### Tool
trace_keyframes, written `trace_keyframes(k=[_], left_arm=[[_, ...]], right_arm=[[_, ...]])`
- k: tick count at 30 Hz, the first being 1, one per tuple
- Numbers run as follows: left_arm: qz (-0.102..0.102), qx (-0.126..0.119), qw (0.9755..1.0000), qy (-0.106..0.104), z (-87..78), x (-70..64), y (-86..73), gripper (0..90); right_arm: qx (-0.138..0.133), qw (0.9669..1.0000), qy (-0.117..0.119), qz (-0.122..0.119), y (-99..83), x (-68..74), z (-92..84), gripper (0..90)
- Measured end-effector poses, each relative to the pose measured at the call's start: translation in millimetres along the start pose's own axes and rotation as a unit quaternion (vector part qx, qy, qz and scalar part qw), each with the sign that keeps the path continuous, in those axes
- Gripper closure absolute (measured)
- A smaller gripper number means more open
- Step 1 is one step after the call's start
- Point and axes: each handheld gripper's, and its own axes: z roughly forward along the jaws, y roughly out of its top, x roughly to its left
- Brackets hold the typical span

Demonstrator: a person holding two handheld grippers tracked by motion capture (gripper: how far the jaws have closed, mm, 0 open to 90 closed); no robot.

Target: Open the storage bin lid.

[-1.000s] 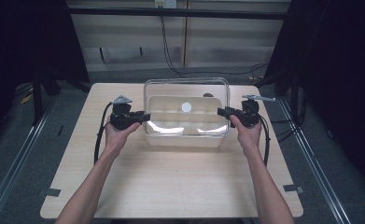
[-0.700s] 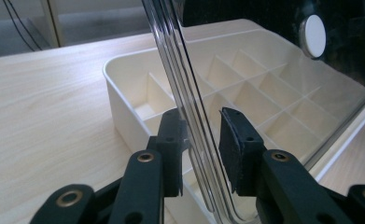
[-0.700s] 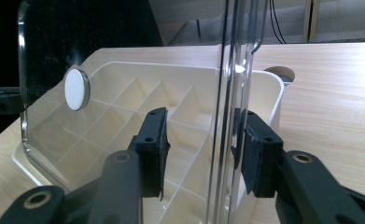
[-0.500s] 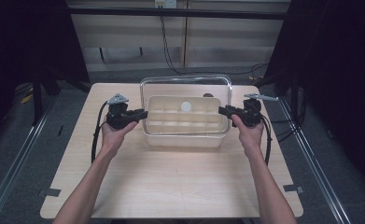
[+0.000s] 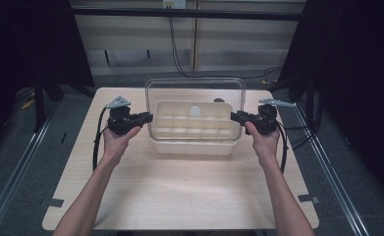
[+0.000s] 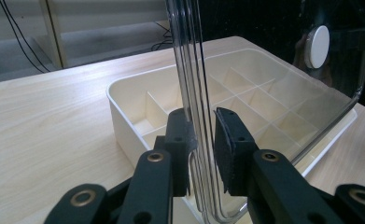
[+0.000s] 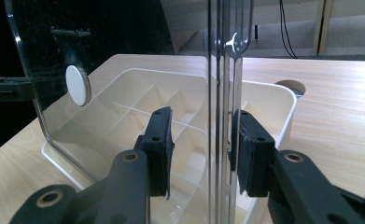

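From the high view, the clear lid (image 5: 194, 93) stood tilted up above the cream organiser box (image 5: 195, 129), which sat on the wooden table (image 5: 179, 191) toward its far side; the left gripper (image 5: 148, 118) met the lid's left edge and the right gripper (image 5: 233, 116) its right edge, a hand behind each. The box was split into a grid of small compartments, and every one that could be seen looked empty. A white round disc (image 5: 195, 110) showed on the lid's panel. In the left gripper view, the jaws had just been closing and stood either side of the lid's ribbed rim (image 6: 196, 93), the left pad on the plastic and the right pad very near or touching it, so it appeared clamped. The compartments (image 6: 245, 98) below lay bare. In the right gripper view, the jaws had likewise just been closing on the opposite rim (image 7: 224, 93); the right pad met the edge, while a gap remained at the left pad, so that hold looked looser. The lid seemed light, stiff and slick, likely to slip or twist if pinched on one side alone, so the doubled rim at both short ends seemed the soundest place to hold it.
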Motion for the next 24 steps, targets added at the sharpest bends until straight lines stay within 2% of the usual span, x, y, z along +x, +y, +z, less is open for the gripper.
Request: trace_keyframes(k=[5,7,14,16,24], left_arm=[[0.006,-0.008,0.9999,0.002,-8.5,-1.6,2.6,76.2],[0.005,-0.011,0.9999,-0.005,-11.0,-0.8,3.0,76.3],[0.01,-0.011,0.9999,-0.002,-16.3,-4.9,5.1,76.4],[0.017,-0.013,0.9997,-0.007,-18.9,-6.6,4.5,76.3],[0.017,-0.016,0.9996,-0.012,-25.1,-11.3,0.4,76.4]], right_arm=[[-0.006,1.0,0.007,-0.003,1.0,4.2,-2.1,61.7],[-0.004,0.9999,0.009,-0.006,1.4,5.7,-2.8,61.9],[-0.008,0.9998,0.015,-0.007,0.2,7.9,-6.0,62.2],[-0.009,0.9998,0.016,-0.007,-1.1,8.7,-8.4,62.2],[-0.014,0.9996,0.02,-0.009,-4.2,13.2,-16.9,62.7]])
